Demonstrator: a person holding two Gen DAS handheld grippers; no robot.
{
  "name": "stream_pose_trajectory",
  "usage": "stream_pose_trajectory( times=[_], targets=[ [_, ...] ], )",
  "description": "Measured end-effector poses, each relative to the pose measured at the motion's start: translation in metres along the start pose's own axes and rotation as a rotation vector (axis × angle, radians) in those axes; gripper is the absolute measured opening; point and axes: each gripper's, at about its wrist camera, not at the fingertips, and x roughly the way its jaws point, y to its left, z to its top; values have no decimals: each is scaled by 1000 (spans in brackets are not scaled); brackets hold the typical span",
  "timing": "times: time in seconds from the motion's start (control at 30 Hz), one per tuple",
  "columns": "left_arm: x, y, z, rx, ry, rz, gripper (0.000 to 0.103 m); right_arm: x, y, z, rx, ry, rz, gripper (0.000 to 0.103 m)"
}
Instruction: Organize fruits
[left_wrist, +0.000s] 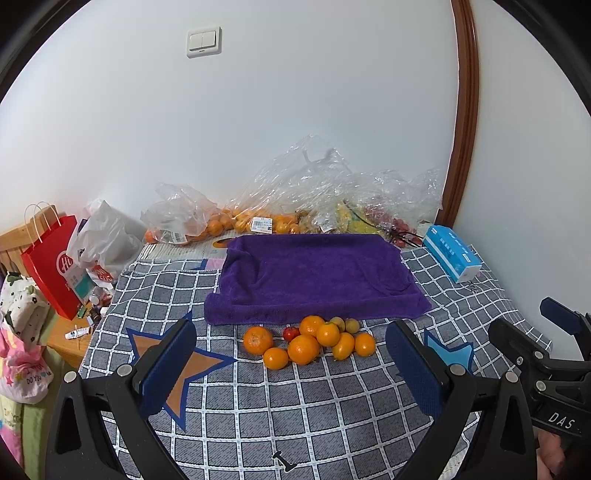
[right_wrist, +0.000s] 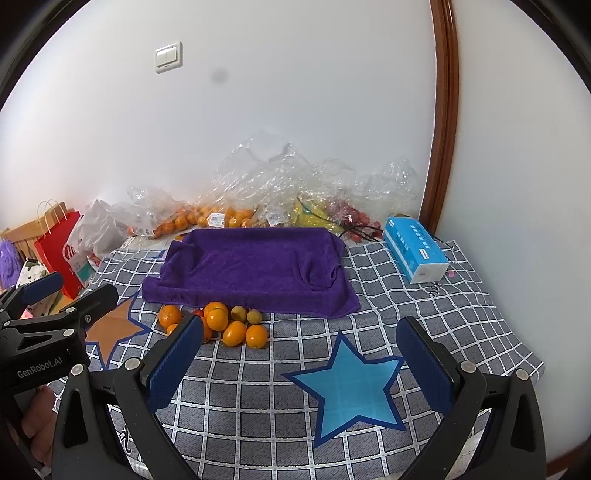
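1. Two grippers are hovering side by side over a checked cloth (left_wrist: 258, 417) with star prints.
2. A red bag (left_wrist: 51, 266) is standing at the far left, beside a white plastic bag (left_wrist: 107, 236).
3. The left gripper (left_wrist: 291, 365) is gaping wide, holding nothing, its blue pads (left_wrist: 166, 369) well apart.
4. A pile of oranges (left_wrist: 306, 341) is lying just in front of a purple towel (left_wrist: 314, 277), with a small red fruit (left_wrist: 290, 333) and two greenish ones (left_wrist: 345, 325) touching it.
5. Clear bags (left_wrist: 295, 192) of more fruit are lying behind the towel, against the wall.
6. The right gripper (right_wrist: 299, 358) is also gaping wide and holding nothing, above a blue star (right_wrist: 351, 384).
7. A blue tissue pack (right_wrist: 413, 249) is lying at the right.
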Motion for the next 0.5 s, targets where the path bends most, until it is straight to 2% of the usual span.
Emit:
stream_pose_trajectory(
  times=[0.5],
  targets=[
    [0,-1,0,1,-3,1,103,-2,-1,-2,1,-5,2,103]
  ],
)
